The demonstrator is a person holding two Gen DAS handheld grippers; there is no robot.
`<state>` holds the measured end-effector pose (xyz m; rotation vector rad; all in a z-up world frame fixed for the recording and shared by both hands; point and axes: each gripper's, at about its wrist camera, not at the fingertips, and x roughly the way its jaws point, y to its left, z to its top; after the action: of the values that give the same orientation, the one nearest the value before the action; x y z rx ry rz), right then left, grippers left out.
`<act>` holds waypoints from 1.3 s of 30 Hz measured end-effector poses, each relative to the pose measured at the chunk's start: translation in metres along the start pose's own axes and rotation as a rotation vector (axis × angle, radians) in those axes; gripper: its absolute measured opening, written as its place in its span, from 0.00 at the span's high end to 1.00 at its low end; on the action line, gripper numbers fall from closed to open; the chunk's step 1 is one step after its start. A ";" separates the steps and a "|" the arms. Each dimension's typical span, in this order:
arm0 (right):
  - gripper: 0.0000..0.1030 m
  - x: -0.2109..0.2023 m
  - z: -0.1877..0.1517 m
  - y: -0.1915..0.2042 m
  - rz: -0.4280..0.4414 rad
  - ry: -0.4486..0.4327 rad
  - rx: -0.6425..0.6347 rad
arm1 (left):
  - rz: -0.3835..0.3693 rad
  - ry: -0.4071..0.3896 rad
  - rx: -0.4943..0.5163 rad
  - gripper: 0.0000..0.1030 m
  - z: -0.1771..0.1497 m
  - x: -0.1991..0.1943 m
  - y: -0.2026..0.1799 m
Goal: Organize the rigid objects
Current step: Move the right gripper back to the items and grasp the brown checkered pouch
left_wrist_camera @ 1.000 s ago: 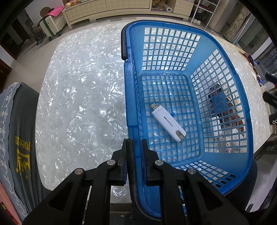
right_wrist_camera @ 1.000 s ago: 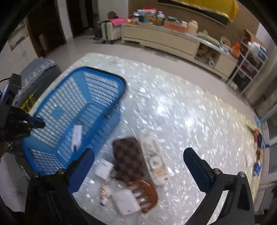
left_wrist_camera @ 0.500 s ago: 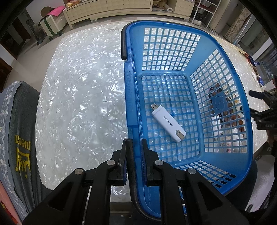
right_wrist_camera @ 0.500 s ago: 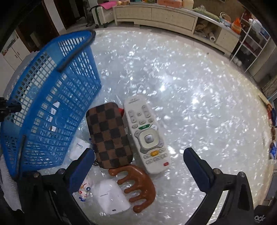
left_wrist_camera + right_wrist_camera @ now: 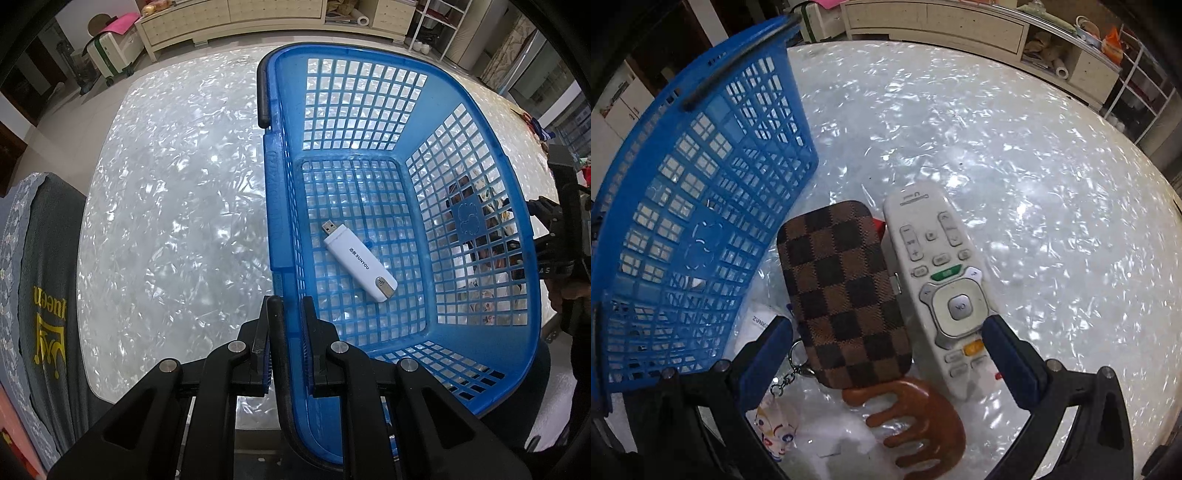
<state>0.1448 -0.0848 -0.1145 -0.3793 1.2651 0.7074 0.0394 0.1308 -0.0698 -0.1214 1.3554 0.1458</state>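
Observation:
A blue plastic basket [image 5: 491, 155] stands on the shiny white table, and my left gripper [image 5: 291, 306] is shut on its near rim. Inside lies a white USB stick [image 5: 360, 260]. In the right wrist view the basket [image 5: 683, 206] is at the left. My right gripper [image 5: 886, 325] hangs open, low over a brown checkered pouch [image 5: 842, 291] and a white remote control [image 5: 942, 280]; both lie between its fingers, untouched. A brown wooden comb [image 5: 919, 424] lies just below them. A small keychain figure [image 5: 775, 432] hangs off the pouch.
A white box [image 5: 757, 325] sits partly hidden between the basket and the pouch. A grey cushioned seat [image 5: 40, 295] stands at the table's left edge. A long cream cabinet [image 5: 960, 29] runs behind the table.
My right gripper has come down toward the pouch and the remote, which now fill the space between its open fingers. The left gripper and basket have stayed still.

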 end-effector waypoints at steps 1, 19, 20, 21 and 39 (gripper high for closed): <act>0.00 0.002 0.001 0.001 0.002 -0.003 -0.002 | 0.000 0.000 0.000 0.86 0.000 0.000 0.000; 0.34 0.018 0.001 0.069 -0.076 0.007 -0.214 | -0.009 -0.004 -0.003 0.86 0.000 0.000 0.002; 0.35 0.024 0.001 0.069 -0.063 0.034 -0.219 | -0.010 -0.004 -0.003 0.86 0.000 0.000 0.002; 0.37 0.029 0.000 0.069 -0.038 0.051 -0.215 | -0.010 -0.004 -0.003 0.86 0.000 0.000 0.002; 0.38 -0.006 0.002 0.049 0.041 -0.029 -0.043 | -0.006 -0.008 -0.008 0.86 -0.002 -0.001 0.001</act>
<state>0.1126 -0.0499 -0.1022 -0.3775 1.2349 0.7731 0.0374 0.1312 -0.0695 -0.1313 1.3462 0.1463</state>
